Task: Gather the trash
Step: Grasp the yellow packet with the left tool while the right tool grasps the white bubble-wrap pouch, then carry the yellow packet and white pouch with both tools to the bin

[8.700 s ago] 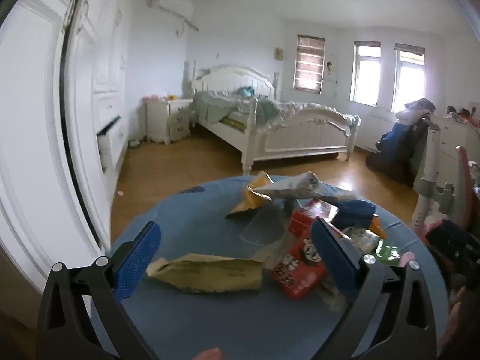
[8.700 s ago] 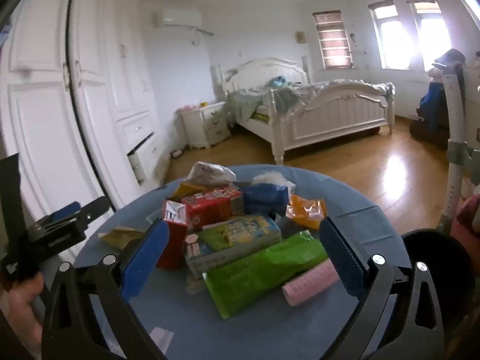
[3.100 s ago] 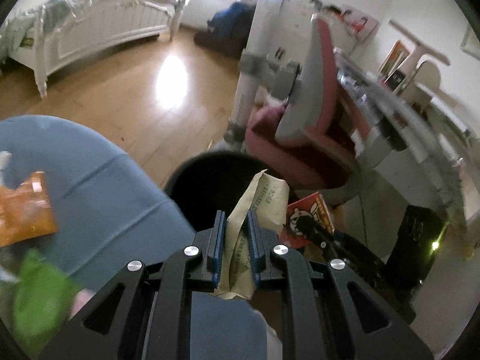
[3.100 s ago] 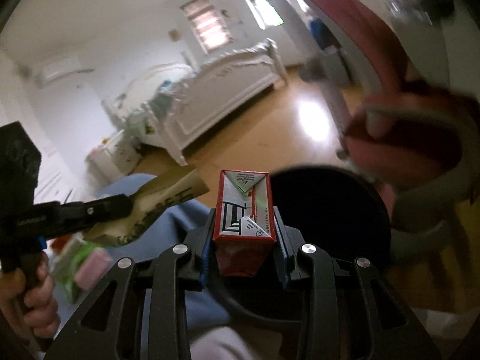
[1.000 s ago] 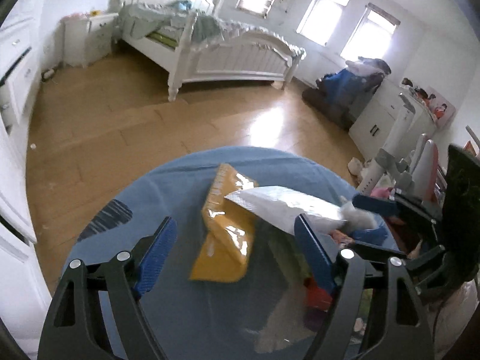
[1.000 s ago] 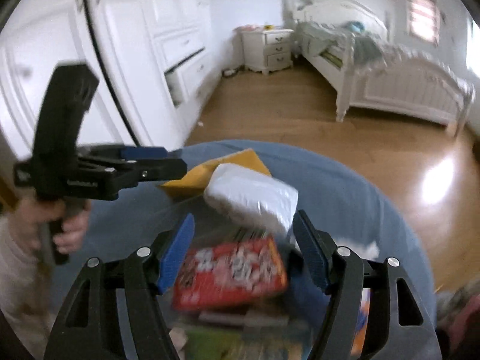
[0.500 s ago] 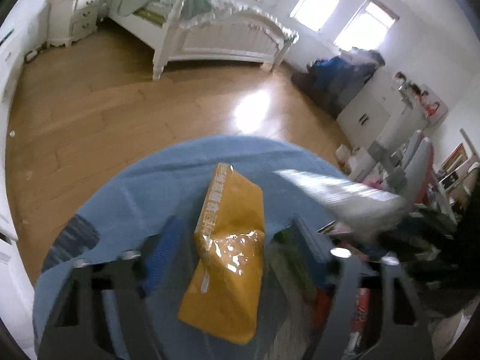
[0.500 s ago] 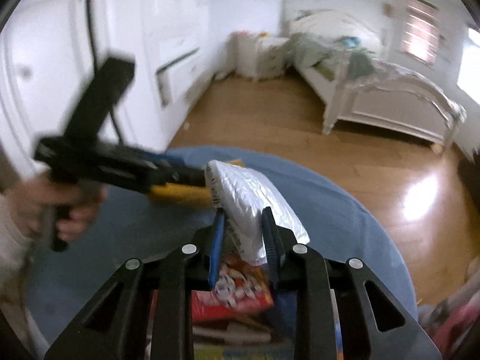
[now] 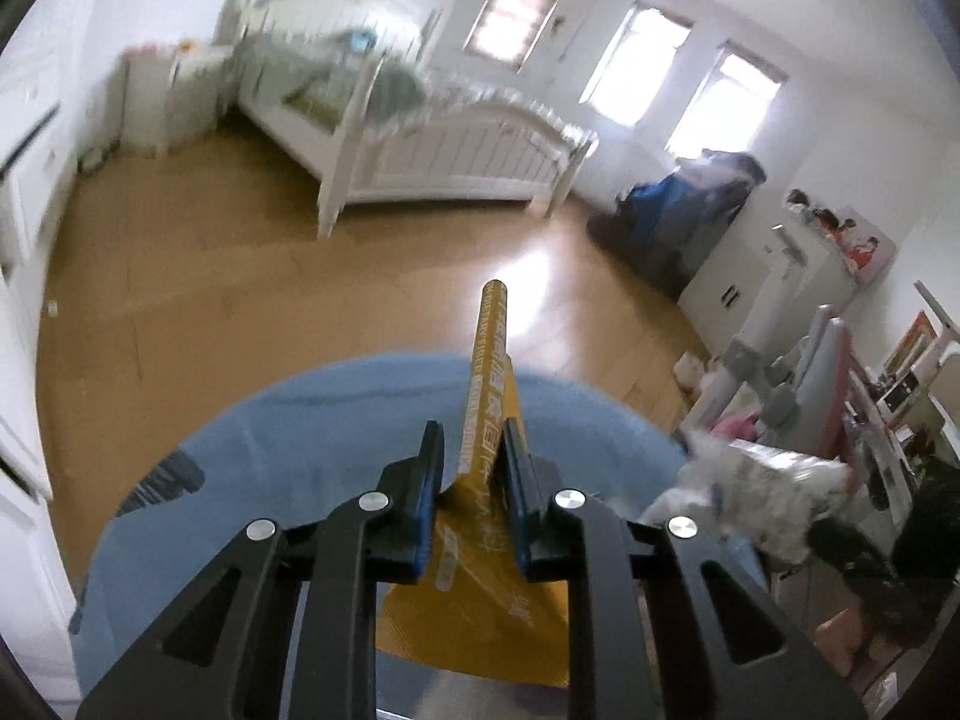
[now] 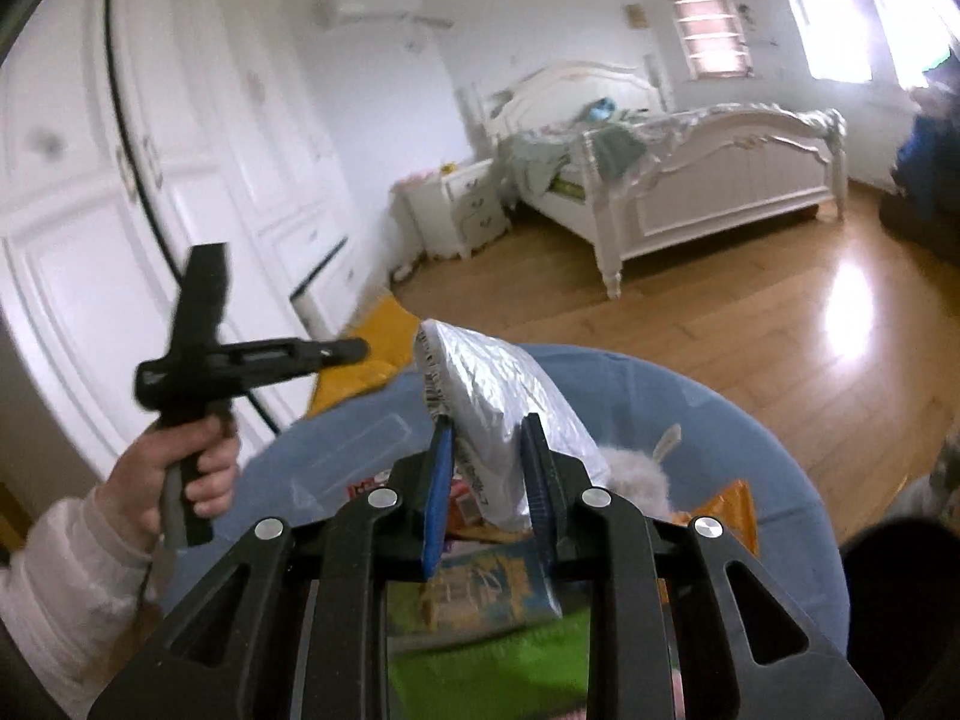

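My left gripper point(image 9: 471, 438) is shut on a yellow snack wrapper point(image 9: 489, 360), which stands on edge between the pads, lifted above the round blue table point(image 9: 300, 438). In the right wrist view a hand point(image 10: 186, 468) holds that gripper at the left, with the yellow wrapper point(image 10: 384, 330) at its tip. My right gripper point(image 10: 486, 426) is shut on a silver foil bag point(image 10: 492, 384), raised over the table's trash. The silver bag point(image 9: 762, 480) shows blurred at the right of the left wrist view.
A green packet point(image 10: 480, 666), a blue-and-yellow box point(image 10: 480, 588), an orange packet point(image 10: 726, 510) and a red box point(image 10: 366, 489) lie on the blue table point(image 10: 690, 408). A black bin point(image 10: 894, 588) stands at its right edge. White wardrobe left, bed point(image 10: 720, 180) beyond.
Both grippers shut: the left on the yellow wrapper, the right on the silver bag. Both items have been lifted off the table, and the right gripper swung toward the right.
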